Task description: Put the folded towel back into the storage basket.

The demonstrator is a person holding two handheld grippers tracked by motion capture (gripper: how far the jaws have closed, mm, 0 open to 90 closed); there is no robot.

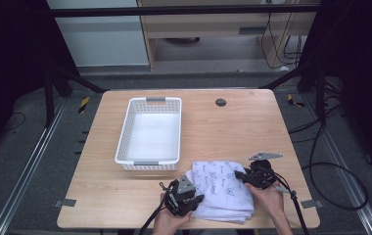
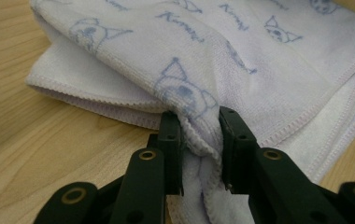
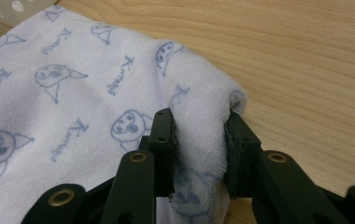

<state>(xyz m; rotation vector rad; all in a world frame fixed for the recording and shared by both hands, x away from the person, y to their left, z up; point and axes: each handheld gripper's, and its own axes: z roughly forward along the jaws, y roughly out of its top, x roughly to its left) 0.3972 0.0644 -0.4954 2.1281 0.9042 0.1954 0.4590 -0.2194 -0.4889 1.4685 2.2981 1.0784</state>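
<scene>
At the table's (image 1: 125,196) near edge, seen from above, a folded towel (image 1: 220,188) is flanked by the left gripper (image 1: 186,196) and right gripper (image 1: 250,175), beside a white basket (image 1: 151,132). In the left gripper view, towel edge (image 2: 196,133) is pinched between the jaws. In the right gripper view, a towel fold (image 3: 201,135) is likewise clamped.

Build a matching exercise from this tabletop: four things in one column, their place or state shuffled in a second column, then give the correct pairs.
Things:
1. white basket
2. folded towel
3. left gripper
4. round grey disc

Places or states:
A. pinching a fold of cloth at the towel's near left edge
B. set in the tabletop near the far edge
C. lying at the near edge, printed with blue faces
D. standing left of centre, nothing inside

Pairs: 1-D, 2-C, 3-A, 4-B
</scene>
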